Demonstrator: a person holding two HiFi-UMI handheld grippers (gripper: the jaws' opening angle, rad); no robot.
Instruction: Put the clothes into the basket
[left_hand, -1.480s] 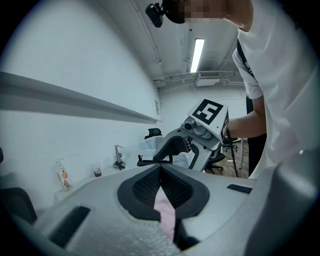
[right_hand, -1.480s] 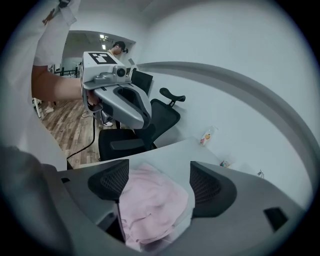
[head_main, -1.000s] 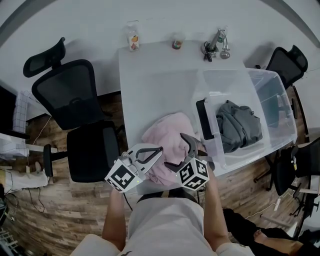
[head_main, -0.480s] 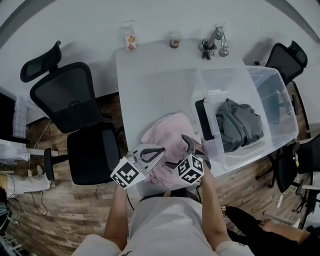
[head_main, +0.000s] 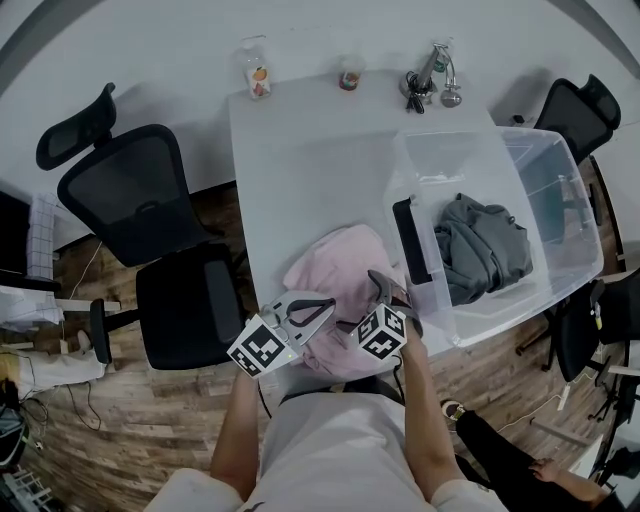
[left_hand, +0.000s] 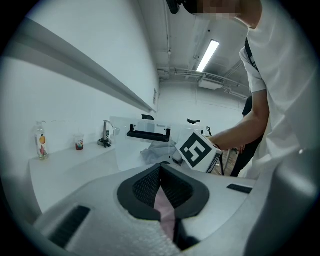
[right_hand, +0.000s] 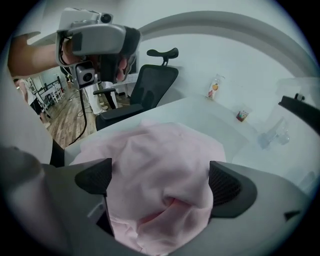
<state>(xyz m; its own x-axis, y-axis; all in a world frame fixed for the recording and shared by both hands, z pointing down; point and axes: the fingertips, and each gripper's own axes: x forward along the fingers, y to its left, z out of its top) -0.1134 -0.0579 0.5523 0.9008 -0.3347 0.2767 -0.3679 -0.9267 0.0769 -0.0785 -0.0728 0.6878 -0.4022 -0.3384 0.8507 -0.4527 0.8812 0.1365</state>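
A crumpled pink garment (head_main: 335, 272) lies on the white table (head_main: 300, 160) near its front edge. My right gripper (head_main: 362, 300) hangs just over the garment's right part. Its jaws have just been opening and stand open, with the pink cloth (right_hand: 165, 170) bulging between the pads (right_hand: 95, 177), unpinched. My left gripper (head_main: 322, 303) is over the garment's left edge, tips shut together (left_hand: 160, 170). Only a sliver of pink shows behind them. The clear plastic basket (head_main: 560, 200) stands on the right and holds a grey garment (head_main: 480, 250).
A bottle (head_main: 257, 75), a small cup (head_main: 349, 75) and a bunch of keys (head_main: 430, 85) line the table's far edge. Black office chairs (head_main: 150, 190) stand on the left and another chair (head_main: 575, 120) at the far right. The basket's black handle (head_main: 405, 240) faces the pink garment.
Both grippers have sunk closer to the pink garment. The right one now has the cloth between its spread jaws. The garment and the basket have not moved.
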